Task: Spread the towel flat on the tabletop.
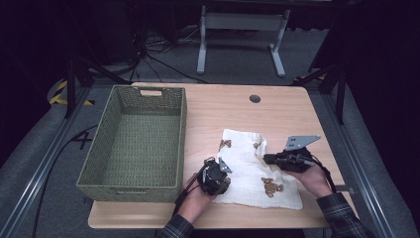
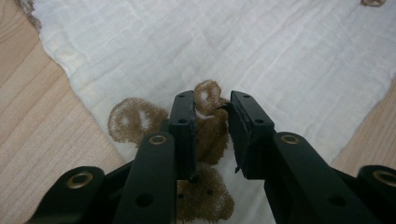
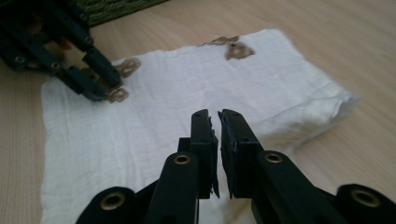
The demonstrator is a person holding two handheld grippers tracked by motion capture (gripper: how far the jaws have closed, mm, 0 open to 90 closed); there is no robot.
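A white cloth (image 1: 246,171) printed with brown bears lies folded on the wooden table (image 1: 223,106), right of the basket. My left gripper (image 1: 226,182) points down at the cloth's near left corner. In the left gripper view its jaws (image 2: 212,100) stand a little apart over a bear print on the cloth (image 2: 280,56), with nothing pinched between the pads. My right gripper (image 1: 266,158) hovers above the cloth's right edge. In the right gripper view its jaws (image 3: 215,114) are nearly together, with nothing in them, above the cloth (image 3: 187,88), and the left gripper (image 3: 109,88) touches the far corner.
A deep green woven basket (image 1: 181,129) stands on the table's left half, with nothing in it. A round cable hole (image 1: 254,98) sits near the table's far edge. Bare wood lies beyond the cloth and to its right.
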